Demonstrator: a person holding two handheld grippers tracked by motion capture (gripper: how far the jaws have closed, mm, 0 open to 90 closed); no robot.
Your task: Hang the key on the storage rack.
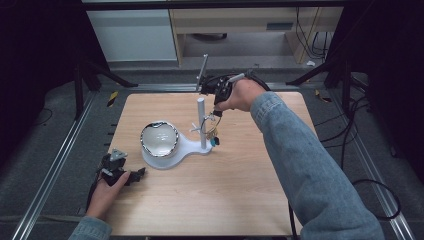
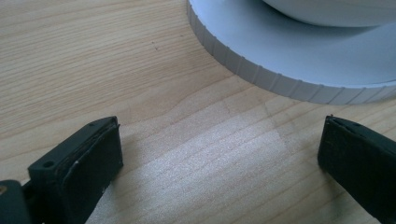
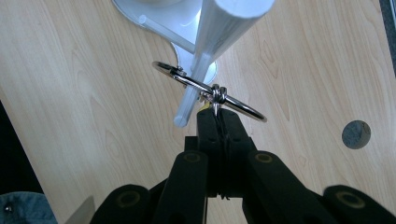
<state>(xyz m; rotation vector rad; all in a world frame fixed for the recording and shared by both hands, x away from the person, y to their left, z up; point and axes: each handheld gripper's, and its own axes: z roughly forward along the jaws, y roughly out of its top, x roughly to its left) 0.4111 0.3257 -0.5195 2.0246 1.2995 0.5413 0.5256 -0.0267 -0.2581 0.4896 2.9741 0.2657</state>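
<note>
The right gripper (image 3: 219, 112), jaws clamped on the key ring (image 3: 210, 91), holds it at the stand's peg (image 3: 187, 100); the left gripper (image 2: 219, 154) rests with jaws apart beside the stand's base (image 2: 280, 70).

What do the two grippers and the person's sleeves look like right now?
Both are black. The left gripper carries a grey three-cornered plate on top, and its flat rectangular pads are matte black. The right gripper has black link arms with brass-coloured pivot pins. The sleeves are blue denim.

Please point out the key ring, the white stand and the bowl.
key ring (image 3: 243, 106): right gripper view, metal loop's right side.
white stand (image 1: 201, 117): high view, upright post.
bowl (image 1: 159, 139): high view, inside.
</note>
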